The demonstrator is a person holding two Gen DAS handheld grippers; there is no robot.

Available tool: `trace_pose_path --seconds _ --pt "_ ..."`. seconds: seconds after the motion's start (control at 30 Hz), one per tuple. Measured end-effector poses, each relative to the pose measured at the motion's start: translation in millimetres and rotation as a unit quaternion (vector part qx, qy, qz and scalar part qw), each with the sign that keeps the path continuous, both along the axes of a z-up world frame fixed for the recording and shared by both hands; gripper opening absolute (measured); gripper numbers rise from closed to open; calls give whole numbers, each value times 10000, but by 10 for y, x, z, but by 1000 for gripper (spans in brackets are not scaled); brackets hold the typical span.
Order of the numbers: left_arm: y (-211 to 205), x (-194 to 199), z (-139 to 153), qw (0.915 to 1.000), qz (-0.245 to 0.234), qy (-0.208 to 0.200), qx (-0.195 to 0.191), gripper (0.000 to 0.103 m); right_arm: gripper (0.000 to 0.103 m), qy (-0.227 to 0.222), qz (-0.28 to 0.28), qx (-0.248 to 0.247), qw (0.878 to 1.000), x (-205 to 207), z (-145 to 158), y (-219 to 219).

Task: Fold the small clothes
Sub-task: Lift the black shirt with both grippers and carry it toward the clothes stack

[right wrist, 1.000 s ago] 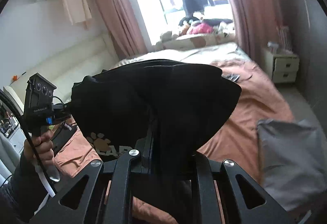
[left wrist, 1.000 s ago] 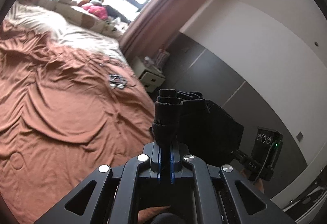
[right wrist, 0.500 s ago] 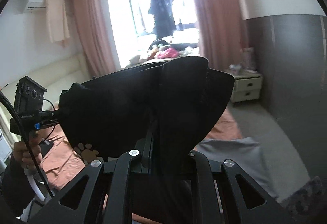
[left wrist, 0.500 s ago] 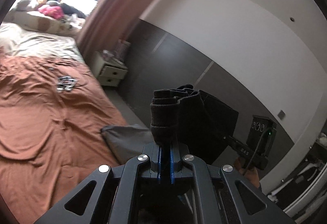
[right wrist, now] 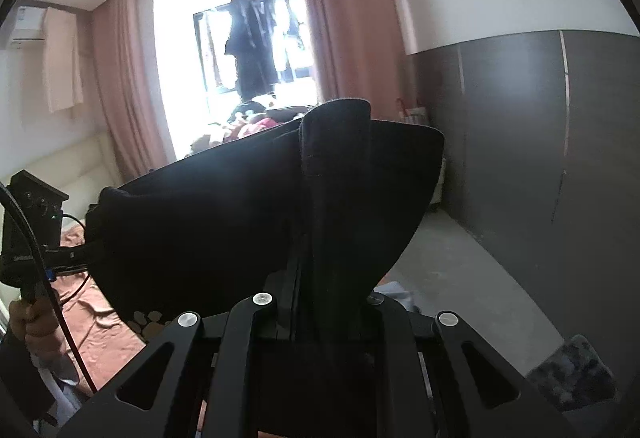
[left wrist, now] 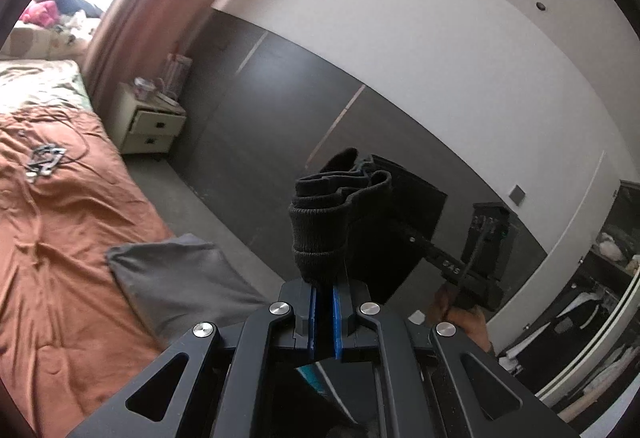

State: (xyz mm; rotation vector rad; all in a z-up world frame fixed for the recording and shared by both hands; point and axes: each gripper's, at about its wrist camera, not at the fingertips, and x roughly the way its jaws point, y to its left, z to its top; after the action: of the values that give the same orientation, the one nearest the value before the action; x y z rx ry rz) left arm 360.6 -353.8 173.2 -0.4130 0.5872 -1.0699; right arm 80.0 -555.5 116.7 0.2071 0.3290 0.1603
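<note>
Black garment [right wrist: 248,214] hangs stretched in the air between your two tools, above the bed [left wrist: 60,238]. Your left hand-held gripper [left wrist: 323,302] pinches its ribbed cuff, and your right hand-held gripper [right wrist: 296,302] is pressed together on a bunched fold.
</note>
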Motion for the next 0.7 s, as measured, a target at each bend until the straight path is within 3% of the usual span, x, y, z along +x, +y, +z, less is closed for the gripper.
trace_pose_path --seconds 0.3,0.7 --pt "-406 295 -180 9995 -204 220 94 6 10 253 -262 119 9993 329 -58 247" --pt "-449 1225 -805 9971 63 713 266 6 10 797 -215 312 9961 905 -288 520"
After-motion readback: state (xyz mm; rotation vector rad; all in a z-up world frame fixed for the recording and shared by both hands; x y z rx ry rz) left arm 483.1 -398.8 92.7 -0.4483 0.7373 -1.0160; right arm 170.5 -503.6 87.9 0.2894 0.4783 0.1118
